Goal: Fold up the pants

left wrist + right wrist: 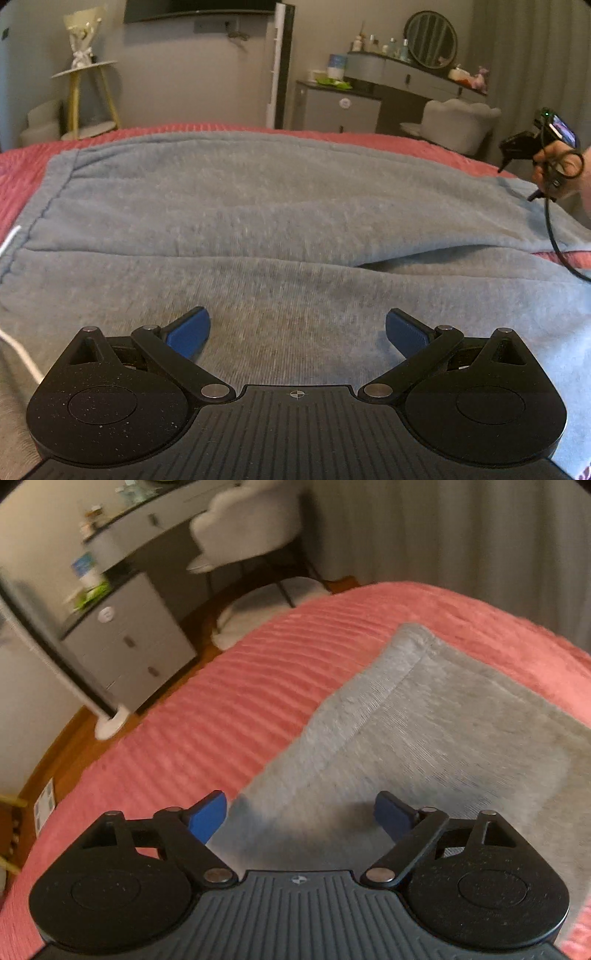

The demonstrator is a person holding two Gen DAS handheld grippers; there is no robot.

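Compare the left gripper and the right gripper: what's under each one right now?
The left gripper hangs over the wide upper part of the grey pants, while the right gripper hangs over a leg cuff beside the pink bedspread. Both stand open, holding nothing.

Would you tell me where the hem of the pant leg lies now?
In the right wrist view, the hem lies on the pink bedspread, ahead of the right gripper.

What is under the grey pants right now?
The grey pants lie spread on a pink bedspread, which shows all around them. Whatever lies beneath the fabric itself is covered.
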